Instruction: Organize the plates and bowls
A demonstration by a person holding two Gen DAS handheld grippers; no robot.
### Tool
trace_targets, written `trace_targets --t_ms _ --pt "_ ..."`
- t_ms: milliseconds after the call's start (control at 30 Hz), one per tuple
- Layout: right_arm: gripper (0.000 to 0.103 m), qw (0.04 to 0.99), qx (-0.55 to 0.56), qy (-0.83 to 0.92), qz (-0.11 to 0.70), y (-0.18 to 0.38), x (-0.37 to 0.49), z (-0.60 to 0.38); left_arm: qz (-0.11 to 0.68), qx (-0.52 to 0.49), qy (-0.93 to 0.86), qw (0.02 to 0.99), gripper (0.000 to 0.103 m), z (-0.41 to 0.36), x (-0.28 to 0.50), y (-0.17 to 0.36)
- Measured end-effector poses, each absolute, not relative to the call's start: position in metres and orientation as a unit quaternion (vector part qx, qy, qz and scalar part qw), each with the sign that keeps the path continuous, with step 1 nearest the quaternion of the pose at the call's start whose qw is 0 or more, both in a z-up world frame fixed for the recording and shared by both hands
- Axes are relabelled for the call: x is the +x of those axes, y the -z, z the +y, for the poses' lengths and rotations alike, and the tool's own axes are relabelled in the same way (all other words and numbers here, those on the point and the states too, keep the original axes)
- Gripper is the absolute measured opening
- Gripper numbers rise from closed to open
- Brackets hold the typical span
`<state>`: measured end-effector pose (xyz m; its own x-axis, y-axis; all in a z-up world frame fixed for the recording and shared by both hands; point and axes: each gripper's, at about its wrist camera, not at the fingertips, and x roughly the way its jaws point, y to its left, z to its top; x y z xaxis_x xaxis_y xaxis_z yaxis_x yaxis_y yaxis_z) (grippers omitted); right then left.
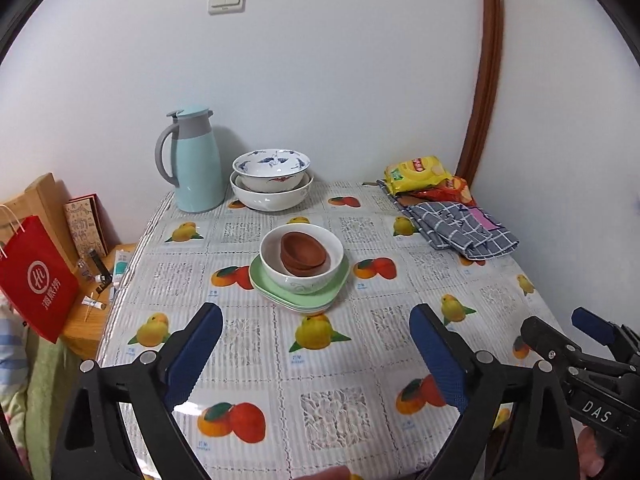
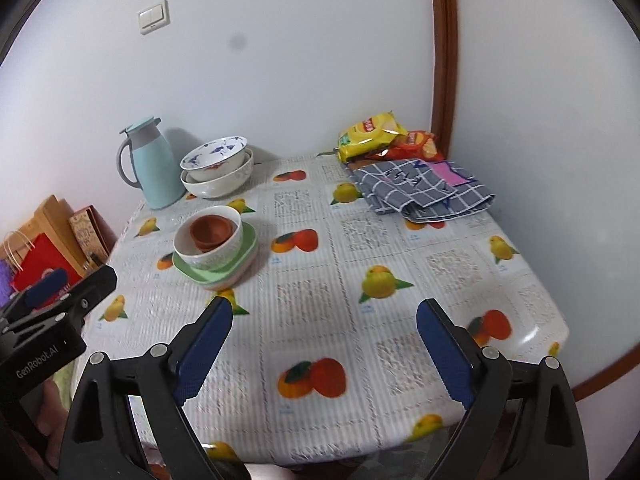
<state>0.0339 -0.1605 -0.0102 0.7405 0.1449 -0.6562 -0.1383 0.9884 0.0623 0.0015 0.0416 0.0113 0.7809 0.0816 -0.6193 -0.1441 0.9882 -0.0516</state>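
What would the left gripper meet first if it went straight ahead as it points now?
Probably the bare tablecloth, short of the green plates carrying the white bowl; the open left gripper points down at it, though depth is uncertain.

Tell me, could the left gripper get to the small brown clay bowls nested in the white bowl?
Probably yes. The left gripper is open and empty, and only bare tablecloth lies between it and the white bowl holding the brown clay bowls, which sit open from above. The right gripper is off to the side.
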Motion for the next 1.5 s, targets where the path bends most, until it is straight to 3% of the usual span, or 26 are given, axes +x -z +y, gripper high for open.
trace_targets --t_ms 1500 --pt "0.093 0.944 0.005 -0.074 0.322 0.008 -0.018 -0.175 0.321 -0.027 -0.062 0.945 0.097 0.021 -0.036 -0.018"
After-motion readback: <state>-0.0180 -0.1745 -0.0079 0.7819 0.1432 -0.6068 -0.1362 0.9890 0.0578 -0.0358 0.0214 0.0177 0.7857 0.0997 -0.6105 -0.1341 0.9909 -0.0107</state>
